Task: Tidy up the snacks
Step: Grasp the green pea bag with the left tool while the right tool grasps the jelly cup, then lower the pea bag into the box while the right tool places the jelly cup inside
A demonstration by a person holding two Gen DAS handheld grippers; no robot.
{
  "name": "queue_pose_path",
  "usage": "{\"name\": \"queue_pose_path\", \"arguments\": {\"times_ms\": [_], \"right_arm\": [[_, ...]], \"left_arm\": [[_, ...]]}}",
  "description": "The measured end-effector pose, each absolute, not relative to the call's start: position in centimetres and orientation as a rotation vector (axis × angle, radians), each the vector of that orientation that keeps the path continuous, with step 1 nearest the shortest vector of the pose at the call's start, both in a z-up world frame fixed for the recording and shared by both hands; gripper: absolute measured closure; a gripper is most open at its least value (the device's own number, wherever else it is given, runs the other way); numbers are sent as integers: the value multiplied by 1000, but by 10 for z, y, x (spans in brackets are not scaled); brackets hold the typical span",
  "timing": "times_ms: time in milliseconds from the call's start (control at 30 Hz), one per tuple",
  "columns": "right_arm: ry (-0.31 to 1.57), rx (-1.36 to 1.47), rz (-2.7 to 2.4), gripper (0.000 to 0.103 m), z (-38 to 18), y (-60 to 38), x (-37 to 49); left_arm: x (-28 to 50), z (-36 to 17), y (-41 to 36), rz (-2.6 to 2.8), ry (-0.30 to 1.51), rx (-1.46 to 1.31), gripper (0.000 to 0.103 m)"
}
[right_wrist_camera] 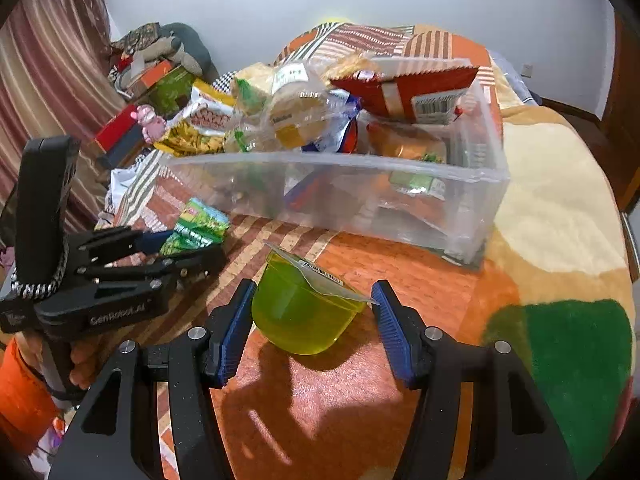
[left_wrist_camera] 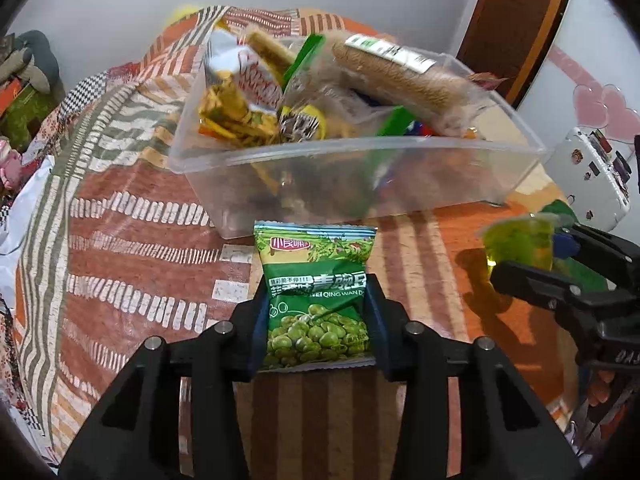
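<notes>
A green packet of peas [left_wrist_camera: 316,256] sits upright between the blue pads of my left gripper [left_wrist_camera: 318,284], which is shut on its sides just in front of the clear plastic bin [left_wrist_camera: 360,184]. The bin is piled with several snack packs. My right gripper [right_wrist_camera: 314,286] is shut on a yellow-green jelly cup [right_wrist_camera: 304,312], tilted and lifted off the bedspread, with its shadow beneath it. In the right wrist view the left gripper [right_wrist_camera: 188,244] holds the pea packet [right_wrist_camera: 200,220] left of the bin [right_wrist_camera: 360,188]. In the left wrist view the right gripper [left_wrist_camera: 528,256] and the cup [left_wrist_camera: 516,240] are at the right.
Everything rests on an orange patterned bedspread [left_wrist_camera: 120,208]. A white device [left_wrist_camera: 592,176] lies right of the bin. Boxes and a plush toy [right_wrist_camera: 152,120] crowd the far left by a curtain. The bin's near wall stands close ahead of both grippers.
</notes>
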State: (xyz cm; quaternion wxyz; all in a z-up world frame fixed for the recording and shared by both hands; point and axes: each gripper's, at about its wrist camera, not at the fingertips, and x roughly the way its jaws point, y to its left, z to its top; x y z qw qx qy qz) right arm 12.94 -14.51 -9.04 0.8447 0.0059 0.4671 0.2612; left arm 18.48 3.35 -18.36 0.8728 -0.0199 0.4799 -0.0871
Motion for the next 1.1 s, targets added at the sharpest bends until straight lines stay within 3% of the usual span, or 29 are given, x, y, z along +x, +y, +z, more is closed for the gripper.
{"name": "queue_pose_path", "arguments": {"times_ms": [567,1100], "right_arm": [[812,62,497,47,-41,-162,147],[802,88,458,47,-54,-160,191]], "left_arm": [[180,-102,26,-212,811,-72,60],[241,-108,29,-178,801,-129,60]]}}
